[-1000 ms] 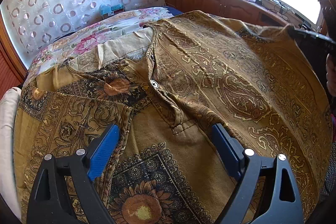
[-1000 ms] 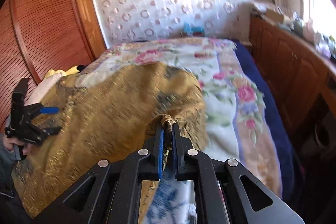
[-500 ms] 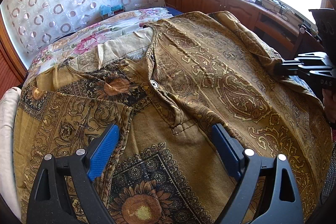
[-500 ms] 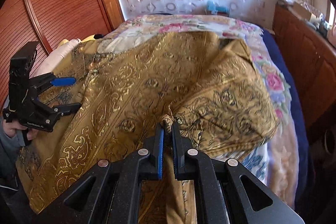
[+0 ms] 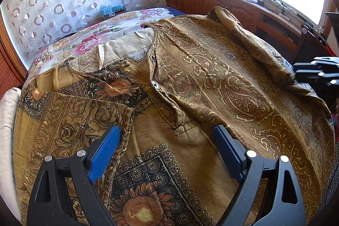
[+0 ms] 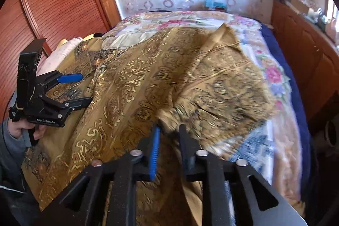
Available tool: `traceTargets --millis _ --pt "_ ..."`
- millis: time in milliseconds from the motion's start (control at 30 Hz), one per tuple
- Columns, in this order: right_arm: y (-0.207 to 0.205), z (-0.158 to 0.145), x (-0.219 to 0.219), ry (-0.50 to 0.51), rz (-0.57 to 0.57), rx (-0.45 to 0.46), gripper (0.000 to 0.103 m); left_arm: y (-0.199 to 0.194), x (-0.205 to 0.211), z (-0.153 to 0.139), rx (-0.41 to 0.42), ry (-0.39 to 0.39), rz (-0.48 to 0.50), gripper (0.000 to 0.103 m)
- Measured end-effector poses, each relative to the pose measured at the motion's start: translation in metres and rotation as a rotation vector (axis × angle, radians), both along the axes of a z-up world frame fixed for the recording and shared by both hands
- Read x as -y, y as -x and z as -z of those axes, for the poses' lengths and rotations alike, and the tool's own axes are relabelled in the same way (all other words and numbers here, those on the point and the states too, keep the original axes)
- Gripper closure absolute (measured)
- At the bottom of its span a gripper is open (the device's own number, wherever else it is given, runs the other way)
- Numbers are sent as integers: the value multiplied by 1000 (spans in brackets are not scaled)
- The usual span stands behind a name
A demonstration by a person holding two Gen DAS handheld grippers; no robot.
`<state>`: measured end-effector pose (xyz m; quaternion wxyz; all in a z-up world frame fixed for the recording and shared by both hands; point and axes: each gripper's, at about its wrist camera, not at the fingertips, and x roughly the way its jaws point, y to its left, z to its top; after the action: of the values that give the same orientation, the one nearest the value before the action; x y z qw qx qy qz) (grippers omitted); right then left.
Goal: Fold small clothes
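Thin printed shirt [image 5: 190,82] — soft, light, drapes and slides. Best pinched at hem or sleeve edge. Left gripper [image 5: 167,149] spread wide, empty; right gripper [image 6: 168,135] parted, folded sleeve [image 6: 222,86] just released, likely.

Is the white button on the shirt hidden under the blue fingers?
No, the white button sits in plain sight on the shirt, well beyond the open left hand-held gripper.
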<state>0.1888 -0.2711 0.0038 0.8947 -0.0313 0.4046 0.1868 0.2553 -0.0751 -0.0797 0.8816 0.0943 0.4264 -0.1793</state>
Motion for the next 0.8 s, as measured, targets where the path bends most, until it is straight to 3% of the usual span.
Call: traceTargets --millis 100,167,267,533,800 --pt "15 -13 15 18 48 34 73 0 0 0 0 0 0 13" --pt "20 -21 26 29 88 62 57 0 0 0 0 0 0 13" --pt "13 -20 41 52 171 72 49 0 0 0 0 1 0 13" --pt "-46 20 58 7 285 -5 47 1 0 0 0 1 0 13" --pt "-72 35 77 -154 315 -77 47 0 0 0 1 2 0 13"
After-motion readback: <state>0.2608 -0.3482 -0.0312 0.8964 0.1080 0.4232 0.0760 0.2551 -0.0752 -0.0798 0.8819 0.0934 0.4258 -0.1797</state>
